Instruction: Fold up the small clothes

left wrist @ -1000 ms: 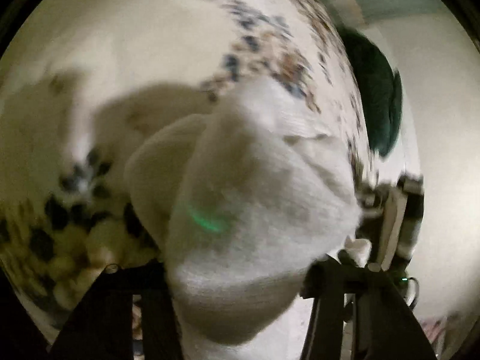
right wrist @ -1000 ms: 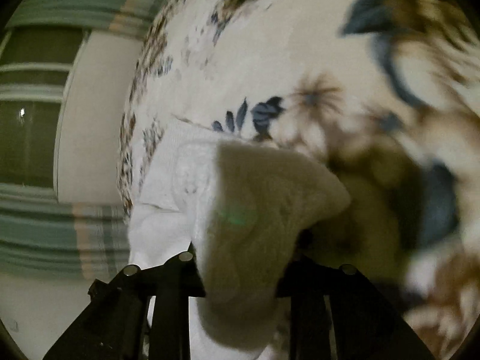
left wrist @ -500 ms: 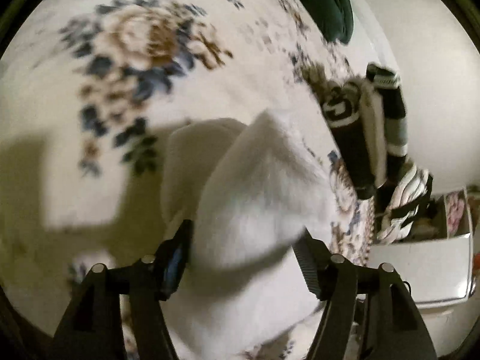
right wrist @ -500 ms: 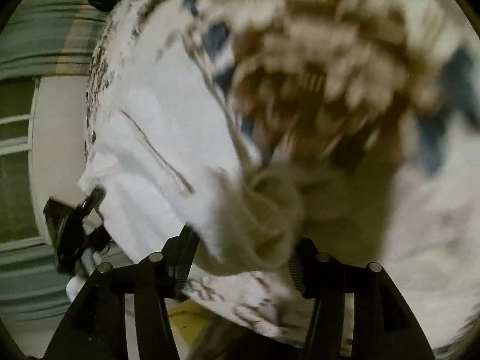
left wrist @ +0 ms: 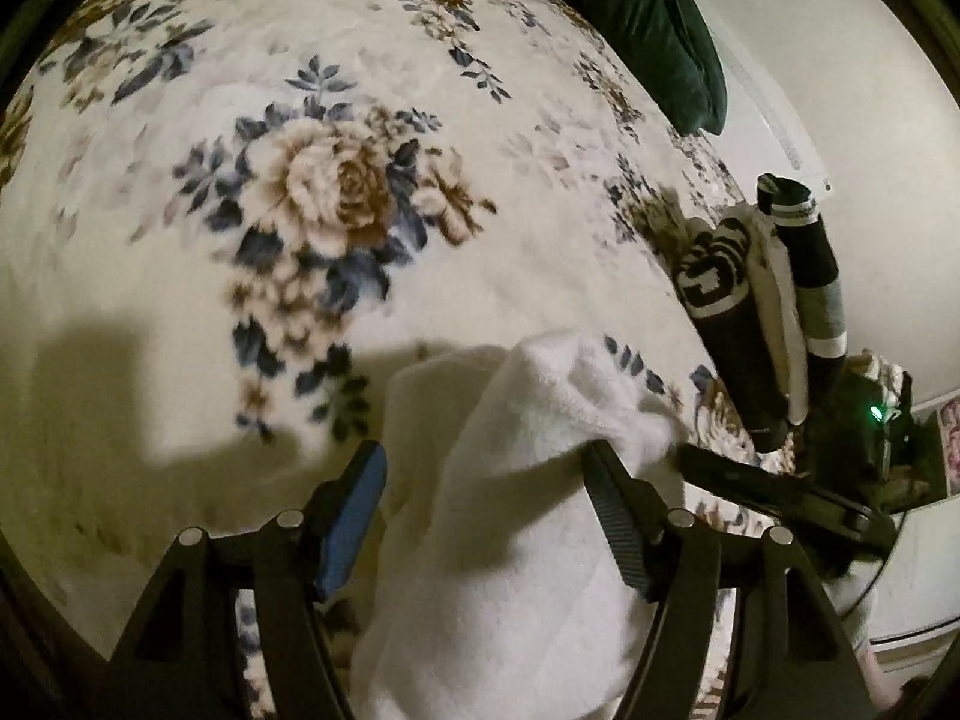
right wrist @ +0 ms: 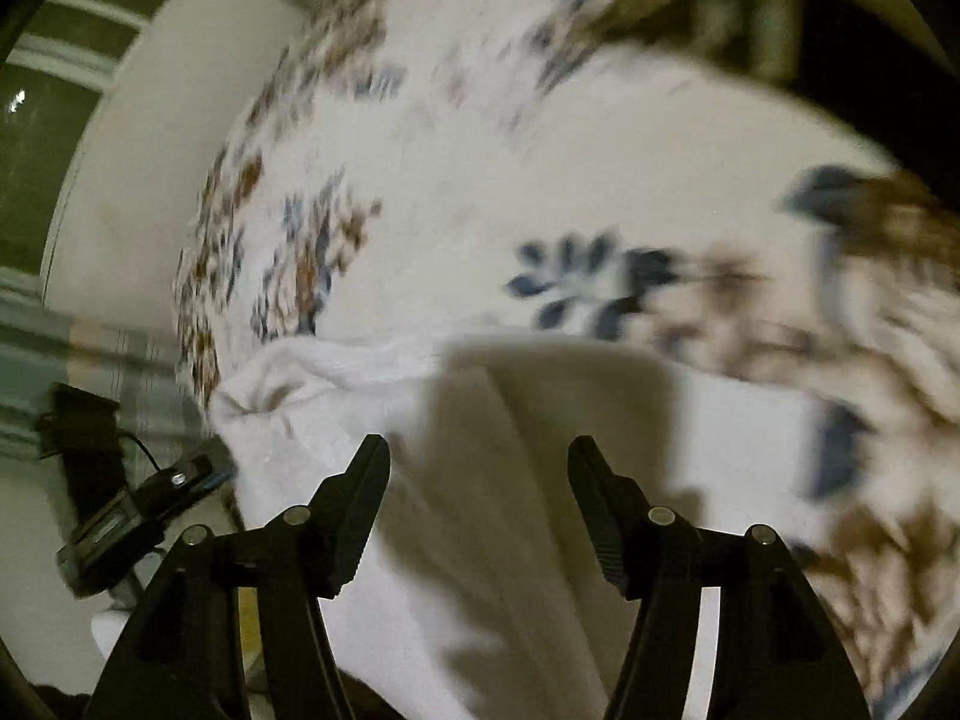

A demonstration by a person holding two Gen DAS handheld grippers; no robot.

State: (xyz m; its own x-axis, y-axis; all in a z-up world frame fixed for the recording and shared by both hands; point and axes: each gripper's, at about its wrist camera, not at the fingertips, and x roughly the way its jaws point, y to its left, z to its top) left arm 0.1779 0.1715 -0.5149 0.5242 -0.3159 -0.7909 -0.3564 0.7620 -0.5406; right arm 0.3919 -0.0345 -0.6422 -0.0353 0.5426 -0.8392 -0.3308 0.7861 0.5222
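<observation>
Both claws have let go. Half a second back the left gripper (left wrist: 483,501) was clamped on the white terry-knit sock (left wrist: 510,540), its pads pressing the fabric; now its jaws stand apart, the blue-padded left finger clear of the cloth and the ribbed right finger only brushing the sock's raised fold at about 2 o'clock. The right gripper (right wrist: 477,492) had a bunched wad of the same sock pinched between its fingers; now its jaws are spread wide with nothing between them, and the sock (right wrist: 540,420) lies flat beneath and ahead of them. I read that as the fold having just been laid down and released, so this piece looks close to finished, needing at most a pat to flatten the ridge that stands up near the left claw.

The sock rests on the cream plush blanket with blue and brown roses (left wrist: 336,192), running from 6 o'clock up toward the centre of the left view.

Each gripper hangs low over the bedding, pointing forward and downward along the sock; the right view is smeared, so that hand seems to be moving. Further out, at 3 o'clock in the left view, dark patterned socks (left wrist: 720,294) lie side by side near the bed's edge, and a dark green velvet cushion (left wrist: 660,24) sits at 1 o'clock.
</observation>
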